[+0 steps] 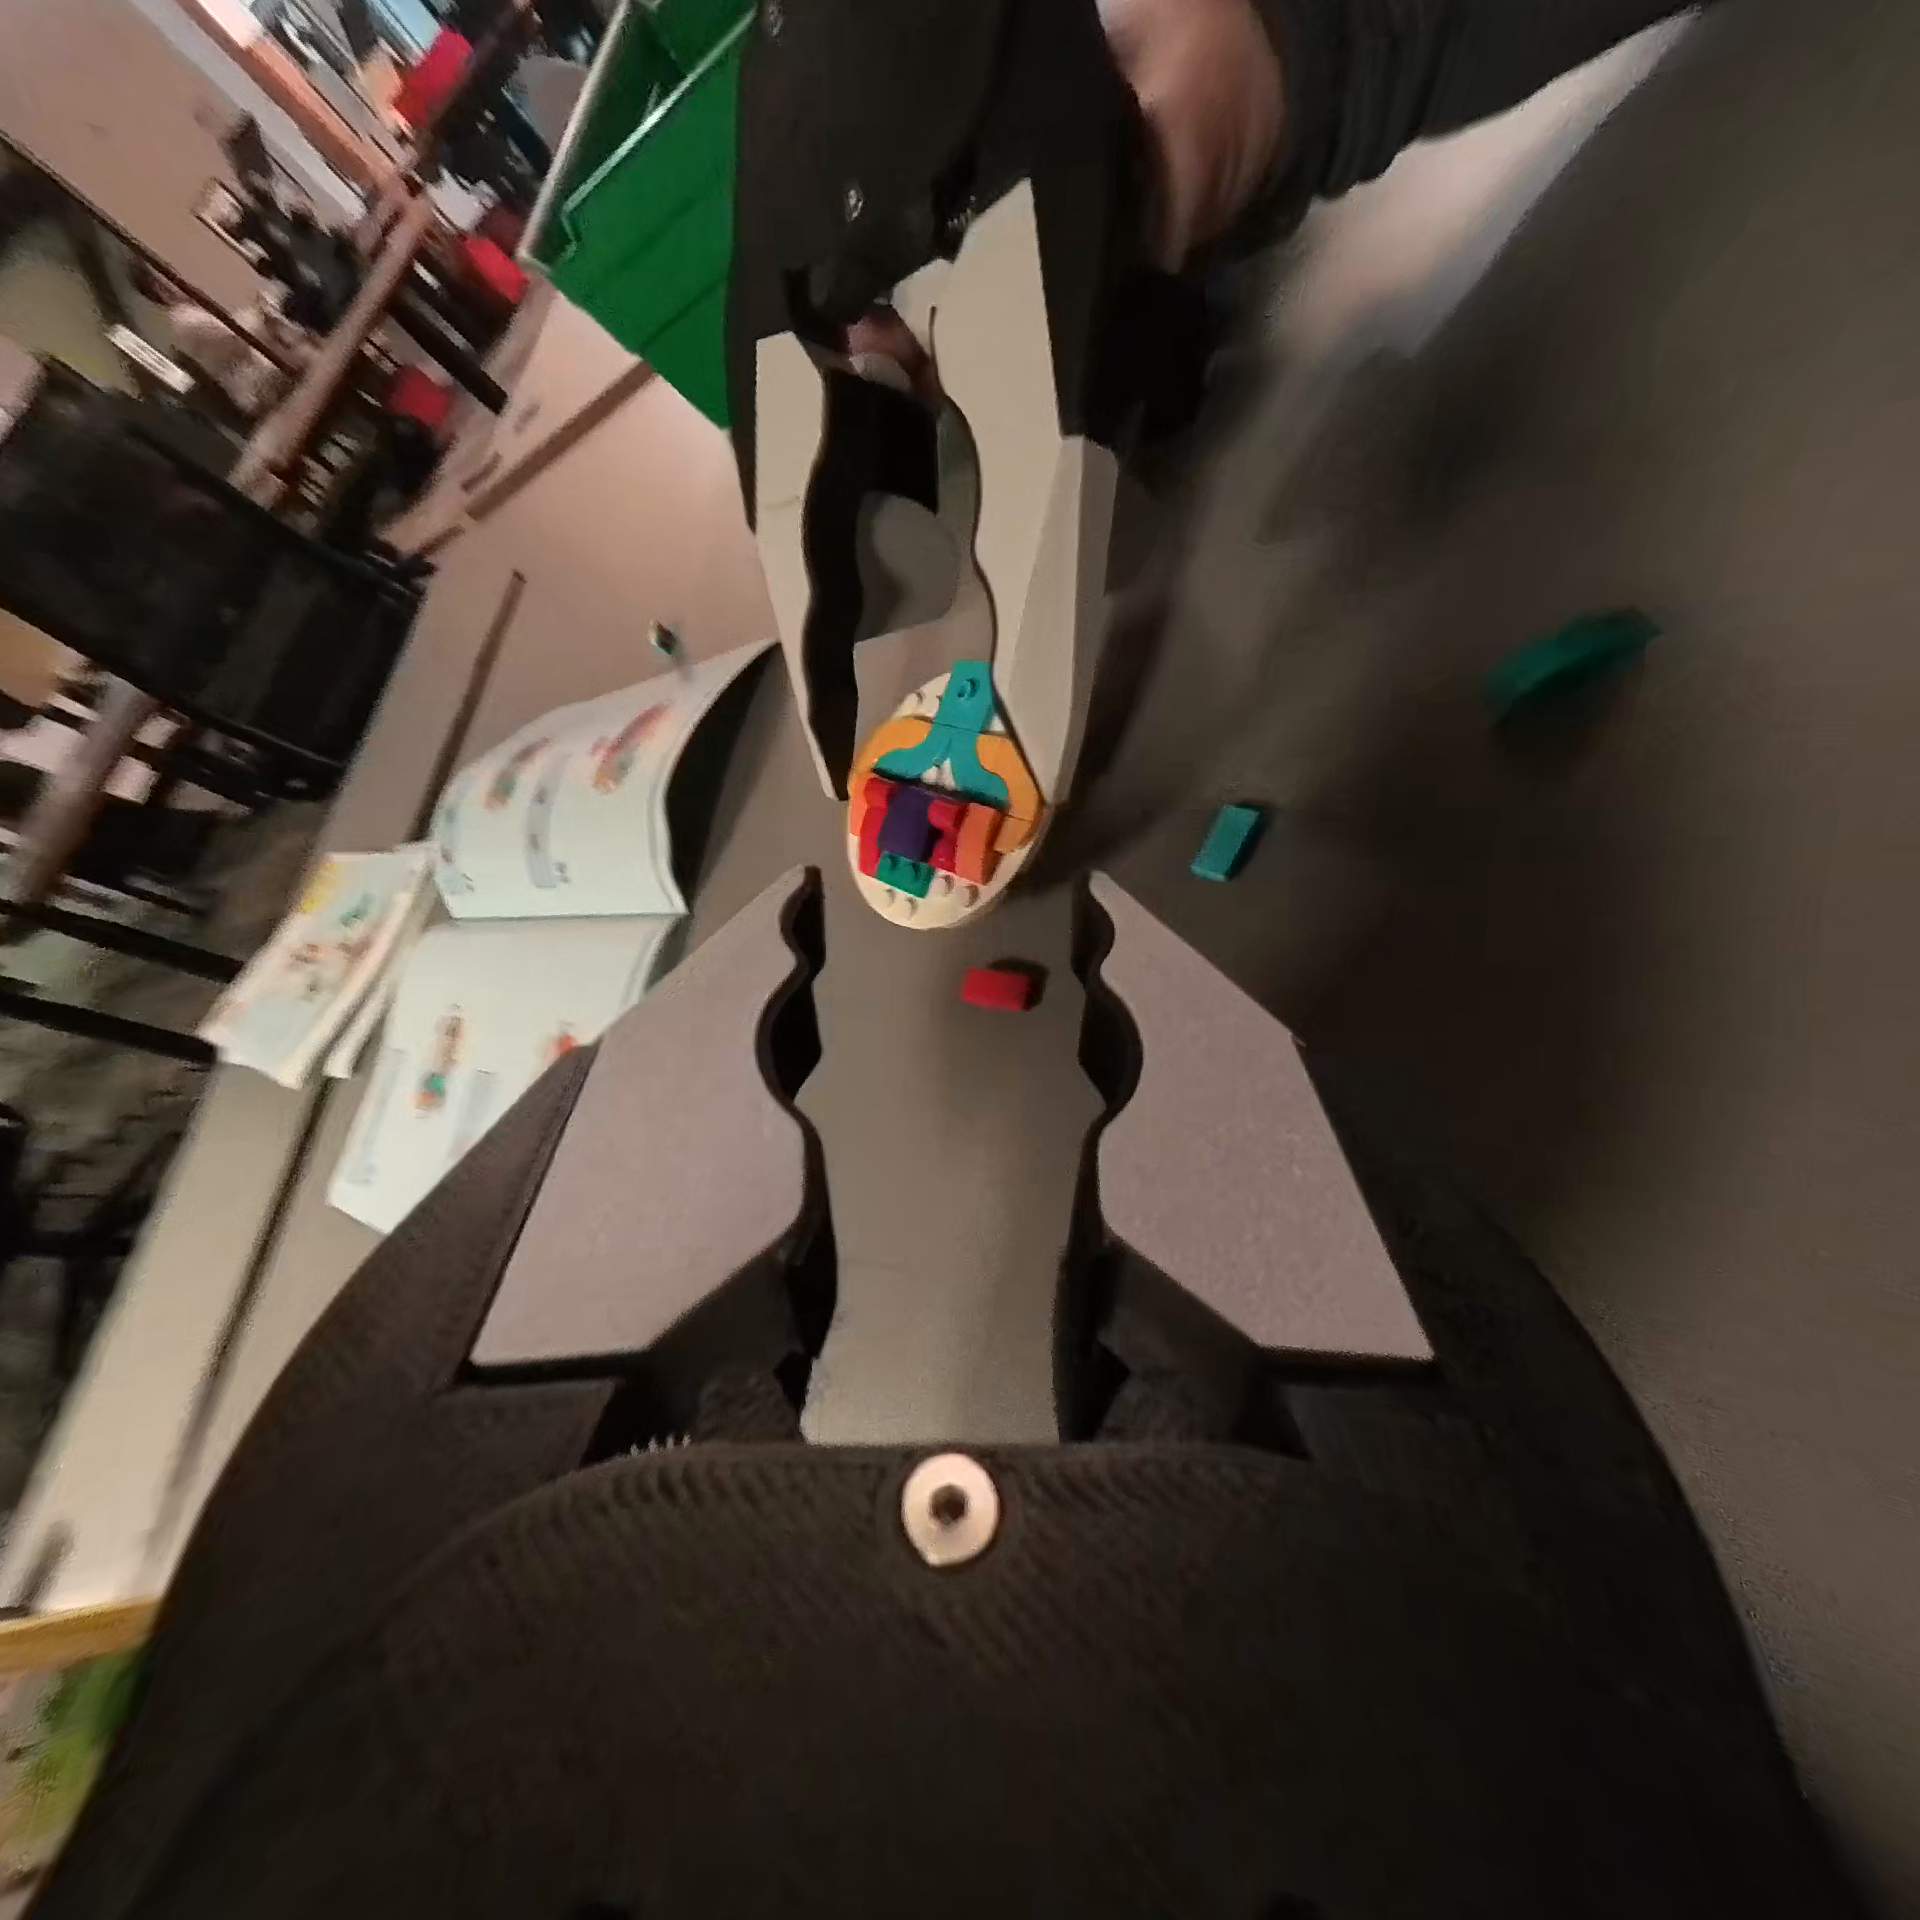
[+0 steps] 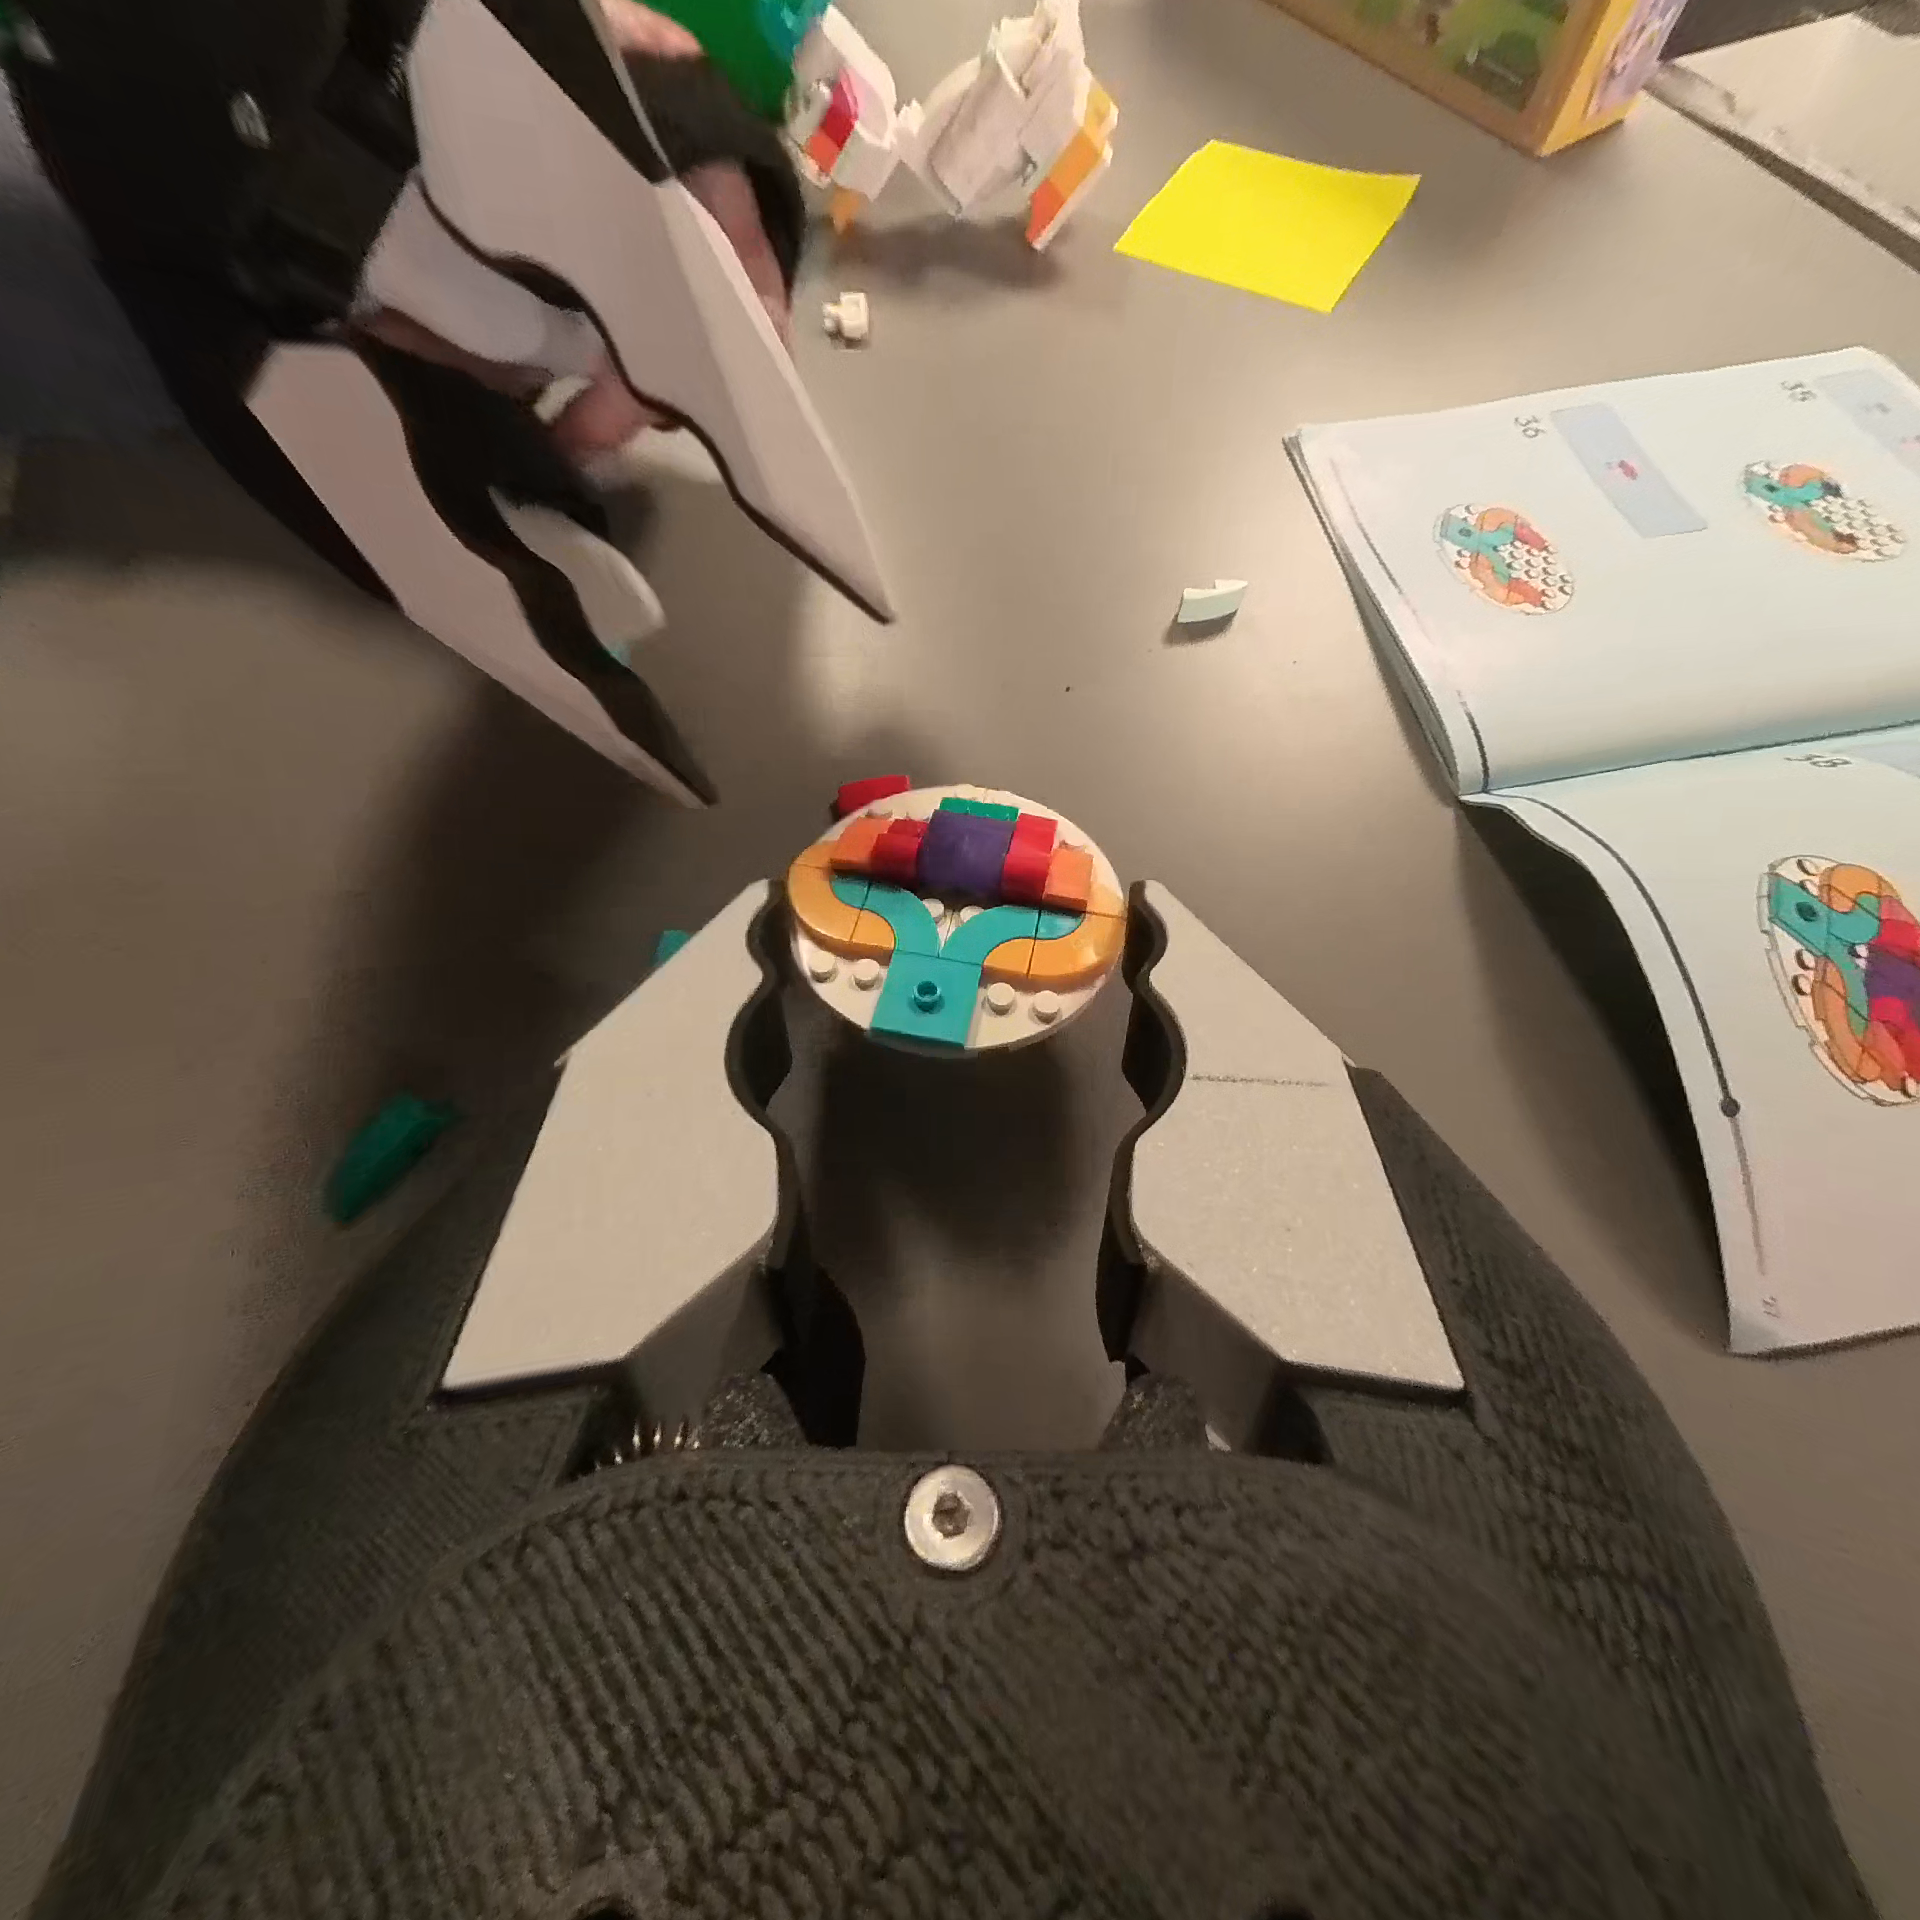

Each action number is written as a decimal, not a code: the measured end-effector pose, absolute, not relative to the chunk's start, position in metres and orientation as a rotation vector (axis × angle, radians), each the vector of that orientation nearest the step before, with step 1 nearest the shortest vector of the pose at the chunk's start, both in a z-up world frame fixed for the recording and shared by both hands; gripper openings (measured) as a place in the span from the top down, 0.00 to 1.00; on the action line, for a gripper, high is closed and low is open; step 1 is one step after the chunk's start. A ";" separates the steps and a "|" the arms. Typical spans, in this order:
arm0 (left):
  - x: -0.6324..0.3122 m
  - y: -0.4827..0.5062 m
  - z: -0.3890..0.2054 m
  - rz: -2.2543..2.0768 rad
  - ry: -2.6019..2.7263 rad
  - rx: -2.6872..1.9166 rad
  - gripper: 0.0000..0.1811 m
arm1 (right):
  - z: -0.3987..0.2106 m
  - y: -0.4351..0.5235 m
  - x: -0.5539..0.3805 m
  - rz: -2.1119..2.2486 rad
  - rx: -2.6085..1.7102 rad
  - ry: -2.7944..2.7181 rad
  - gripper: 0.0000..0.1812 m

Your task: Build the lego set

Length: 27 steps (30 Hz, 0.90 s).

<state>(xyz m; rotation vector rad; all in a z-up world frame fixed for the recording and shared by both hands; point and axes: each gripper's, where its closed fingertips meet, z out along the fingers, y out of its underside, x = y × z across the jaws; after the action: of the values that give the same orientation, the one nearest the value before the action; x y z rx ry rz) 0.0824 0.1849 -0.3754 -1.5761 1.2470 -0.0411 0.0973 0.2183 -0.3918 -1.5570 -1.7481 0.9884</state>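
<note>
A round white Lego plate [image 2: 1023, 1023] carries orange curves, a teal Y-shaped piece, and red, purple and green bricks. My right gripper [image 2: 951, 904] is shut on its rim from both sides and holds it a little above the grey table. In the left wrist view the plate [image 1: 940, 899] sits between the right gripper's fingertips [image 1: 1049, 769]. My left gripper [image 1: 945, 894] is open and empty, just short of the plate. It also shows at upper left in the right wrist view [image 2: 795, 707]. A loose red brick [image 1: 1000, 987] lies on the table by the plate.
An open instruction booklet [image 2: 1662, 623] lies to the right. Loose teal pieces [image 1: 1226, 842] [image 1: 1569, 665] and small white pieces [image 2: 1210, 603] [image 2: 847, 315] are scattered around. A white Lego model [image 2: 966, 135], a yellow note [image 2: 1268, 223] and a box [image 2: 1507, 62] are farther back. A green bin [image 1: 644, 208] stands behind.
</note>
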 end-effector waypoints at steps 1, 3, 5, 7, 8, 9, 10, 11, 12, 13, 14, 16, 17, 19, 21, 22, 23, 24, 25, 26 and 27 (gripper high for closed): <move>0.083 0.188 -0.374 0.029 1.260 -1.544 0.75 | -0.388 0.216 0.097 1.024 -1.546 -1.737 0.65; 0.082 0.193 -0.374 0.169 1.314 -1.468 0.75 | -0.375 0.211 0.096 1.110 -1.516 -1.709 0.65; 0.079 0.197 -0.374 0.277 1.346 -1.400 0.74 | -0.362 0.205 0.096 1.197 -1.482 -1.689 0.65; 0.077 0.199 -0.366 0.327 1.336 -1.335 0.74 | -0.351 0.198 0.097 1.282 -1.451 -1.684 0.65; 0.077 0.199 -0.361 0.340 1.331 -1.299 0.75 | -0.346 0.194 0.097 1.325 -1.431 -1.689 0.65; 0.077 0.198 -0.357 0.354 1.331 -1.265 0.76 | -0.341 0.189 0.097 1.361 -1.409 -1.693 0.65; 0.078 0.196 -0.353 0.373 1.335 -1.227 0.77 | -0.337 0.186 0.097 1.391 -1.388 -1.695 0.65; 0.079 0.194 -0.349 0.392 1.345 -1.186 0.80 | -0.333 0.183 0.097 1.422 -1.369 -1.699 0.65; 0.081 0.191 -0.347 0.408 1.351 -1.151 0.83 | -0.329 0.180 0.096 1.449 -1.355 -1.701 0.65; 0.082 0.189 -0.344 0.421 1.343 -1.124 0.85 | -0.326 0.178 0.096 1.467 -1.343 -1.701 0.65; 0.083 0.187 -0.340 0.428 1.336 -1.098 0.88 | -0.324 0.177 0.095 1.476 -1.335 -1.704 0.65; 0.083 0.182 -0.335 0.440 1.326 -1.059 0.94 | -0.323 0.174 0.094 1.488 -1.324 -1.720 0.66; 0.080 0.183 -0.334 0.463 1.325 -1.055 0.95 | -0.321 0.174 0.092 1.494 -1.315 -1.713 0.68; 0.069 0.185 -0.330 0.510 1.298 -1.075 0.95 | -0.321 0.182 0.087 1.431 -1.324 -1.671 0.64; 0.050 0.188 -0.331 0.593 1.277 -1.106 0.95 | -0.327 0.196 0.086 1.325 -1.383 -1.650 0.64; 0.037 0.188 -0.332 0.644 1.264 -1.126 0.95 | -0.337 0.203 0.087 1.239 -1.438 -1.671 0.66; 0.025 0.189 -0.334 0.696 1.248 -1.153 0.95 | -0.348 0.206 0.088 1.158 -1.481 -1.711 0.68; 0.013 0.190 -0.336 0.748 1.236 -1.186 0.95 | -0.358 0.202 0.089 1.120 -1.500 -1.767 0.71; 0.002 0.190 -0.338 0.800 1.228 -1.214 0.95 | -0.366 0.196 0.088 1.110 -1.521 -1.816 0.73; -0.007 0.190 -0.340 0.853 1.227 -1.230 0.95 | -0.373 0.191 0.087 1.099 -1.546 -1.856 0.75; -0.015 0.190 -0.342 0.905 1.226 -1.245 0.95 | -0.378 0.187 0.086 1.078 -1.557 -1.889 0.77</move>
<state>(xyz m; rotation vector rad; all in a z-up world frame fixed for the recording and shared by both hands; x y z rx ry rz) -0.0149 0.1900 -0.3424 -1.2451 1.2261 0.9052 0.0861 0.1868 -0.3784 -1.5565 -1.8887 1.0784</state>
